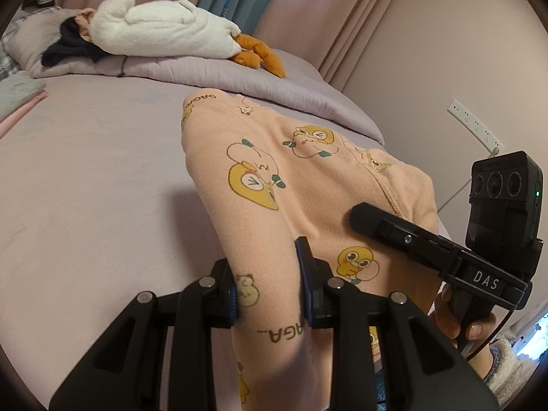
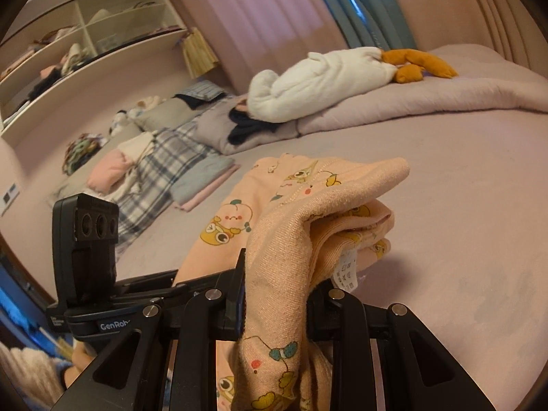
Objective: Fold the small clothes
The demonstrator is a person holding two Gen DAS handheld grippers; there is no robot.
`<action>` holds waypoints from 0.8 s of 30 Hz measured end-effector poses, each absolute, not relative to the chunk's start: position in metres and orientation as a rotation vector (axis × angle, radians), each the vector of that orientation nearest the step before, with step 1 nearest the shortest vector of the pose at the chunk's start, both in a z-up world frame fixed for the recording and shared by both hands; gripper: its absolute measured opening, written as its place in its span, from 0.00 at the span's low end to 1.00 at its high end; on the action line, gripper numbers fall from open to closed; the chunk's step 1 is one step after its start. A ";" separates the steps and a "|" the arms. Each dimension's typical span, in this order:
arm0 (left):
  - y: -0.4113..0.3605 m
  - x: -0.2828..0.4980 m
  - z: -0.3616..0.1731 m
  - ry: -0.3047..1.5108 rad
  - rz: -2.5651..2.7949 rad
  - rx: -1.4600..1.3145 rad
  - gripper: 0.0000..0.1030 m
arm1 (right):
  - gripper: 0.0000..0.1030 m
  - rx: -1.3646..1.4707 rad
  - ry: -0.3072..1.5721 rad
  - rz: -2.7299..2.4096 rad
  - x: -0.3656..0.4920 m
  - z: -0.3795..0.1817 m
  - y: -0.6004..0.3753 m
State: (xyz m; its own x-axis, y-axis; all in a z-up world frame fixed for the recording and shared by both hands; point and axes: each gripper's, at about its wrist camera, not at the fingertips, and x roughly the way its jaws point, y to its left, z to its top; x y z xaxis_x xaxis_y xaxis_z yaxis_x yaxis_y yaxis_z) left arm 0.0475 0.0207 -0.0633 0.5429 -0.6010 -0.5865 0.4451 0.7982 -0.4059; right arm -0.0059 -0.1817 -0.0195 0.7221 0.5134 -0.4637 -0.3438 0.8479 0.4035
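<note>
A small peach garment (image 1: 274, 185) with yellow cartoon prints lies partly on the lilac bed and is lifted at its near edge. My left gripper (image 1: 270, 284) is shut on its near edge, the cloth pinched between the blue pads. My right gripper (image 2: 277, 294) is shut on another part of the same garment (image 2: 291, 212), which is doubled over, with a white care label (image 2: 347, 272) hanging out. The right gripper also shows in the left wrist view (image 1: 411, 236), beside the cloth at the right.
A white plush goose with orange feet (image 1: 161, 30) lies on a folded lilac quilt (image 1: 274, 82) at the back of the bed. Folded clothes and a plaid blanket (image 2: 161, 171) lie along the bed's left side. Shelves (image 2: 85, 34) stand on the wall behind.
</note>
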 end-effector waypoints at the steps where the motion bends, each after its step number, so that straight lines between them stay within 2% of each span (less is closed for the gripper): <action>1: 0.025 0.043 -0.063 0.772 -0.620 -0.220 0.27 | 0.27 0.295 0.595 0.492 -0.007 -0.017 -0.177; 24: 0.088 -0.001 -0.040 0.680 -0.503 -0.278 0.27 | 0.27 0.192 0.556 0.611 -0.034 0.003 -0.112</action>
